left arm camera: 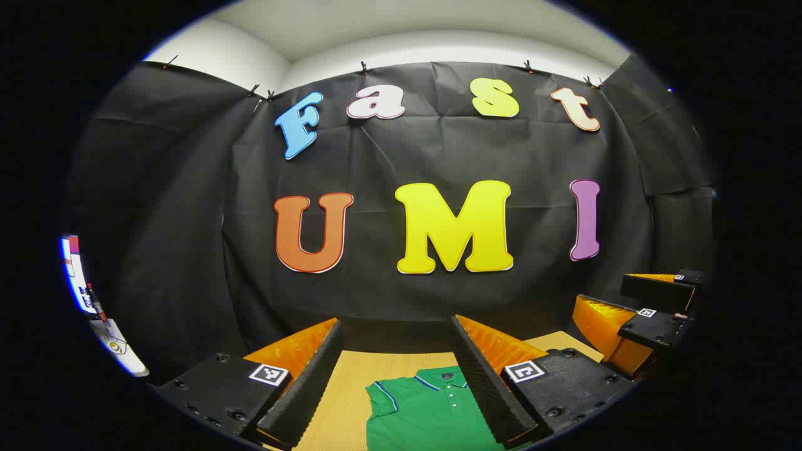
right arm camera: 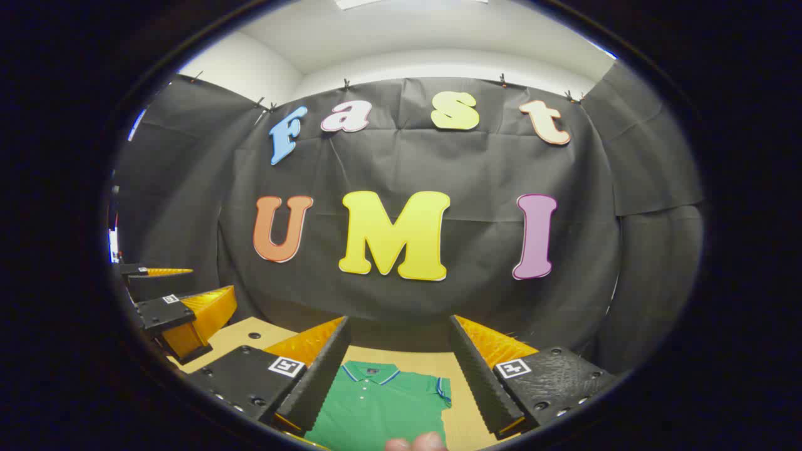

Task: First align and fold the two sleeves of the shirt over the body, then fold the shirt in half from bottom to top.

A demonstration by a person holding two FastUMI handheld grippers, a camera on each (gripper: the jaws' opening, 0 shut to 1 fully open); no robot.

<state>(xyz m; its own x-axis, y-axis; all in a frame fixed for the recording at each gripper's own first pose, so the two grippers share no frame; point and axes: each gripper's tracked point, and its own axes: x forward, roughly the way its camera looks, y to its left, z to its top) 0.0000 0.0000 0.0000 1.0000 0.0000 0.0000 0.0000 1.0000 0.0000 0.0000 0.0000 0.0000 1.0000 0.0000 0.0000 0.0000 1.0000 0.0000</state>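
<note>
Green polo shirt [left arm camera: 432,407] with blue-and-white trim on its collar and sleeve edges lies flat on the pale wooden table [left arm camera: 341,394], collar toward the black cloth wall. In the left gripper view it sits at the bottom centre of the frame, between the two fingers of the left gripper [left arm camera: 398,376] and partly hidden behind the finger on the right. Those fingers stand spread wide, holding nothing, and they hover above the table with the shirt below and beyond them. One short sleeve shows on the left side of the shirt, lying out from the body rather than folded over it.

At the right edge of that same view the right gripper [left arm camera: 645,319] appears farther off, its two fingers apart with nothing between them.

In the right gripper view the shirt [right arm camera: 382,407] again sits at the bottom centre, its collar just beyond the gap between the right gripper's [right arm camera: 398,369] own fingers, which are also spread wide and grip nothing. A short sleeve sticks out on the right side of the shirt, its cuff lying on bare table [right arm camera: 460,413]. At the very bottom edge of this frame, over the green cloth, a pair of fingertips [right arm camera: 416,443] pokes in. The left gripper [right arm camera: 178,307] shows at the left edge, fingers parted, above the table's far corner.
</note>
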